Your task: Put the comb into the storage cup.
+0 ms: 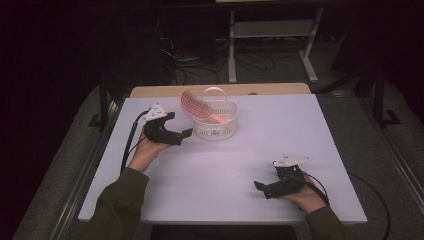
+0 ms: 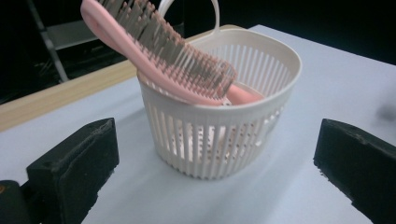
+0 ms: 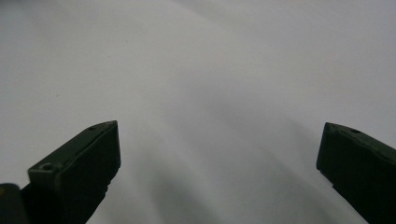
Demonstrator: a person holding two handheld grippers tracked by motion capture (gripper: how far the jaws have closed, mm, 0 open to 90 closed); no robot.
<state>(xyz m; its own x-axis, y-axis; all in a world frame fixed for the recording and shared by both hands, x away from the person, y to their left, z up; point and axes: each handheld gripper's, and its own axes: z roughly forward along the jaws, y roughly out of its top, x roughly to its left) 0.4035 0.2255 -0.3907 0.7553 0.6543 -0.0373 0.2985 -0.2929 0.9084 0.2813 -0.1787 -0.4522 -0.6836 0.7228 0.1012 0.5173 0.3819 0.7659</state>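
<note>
A small cream slotted basket (image 1: 216,129) (image 2: 219,135) with a hoop handle stands on the white table top (image 1: 260,145), toward the back. A pink hairbrush (image 1: 197,106) (image 2: 163,56) leans in it, handle down inside, its bristled head sticking up over the left rim. My left gripper (image 1: 182,136) (image 2: 217,158) is just left of the basket, open, its jaws wide apart with nothing between them. My right gripper (image 1: 260,187) (image 3: 219,154) rests near the front right of the table, open over bare surface.
A wooden strip (image 1: 220,90) runs along the table's back edge. Behind it, on the dark floor, stand a white metal frame (image 1: 272,35) and loose cables (image 1: 195,65). Cables trail from both grippers.
</note>
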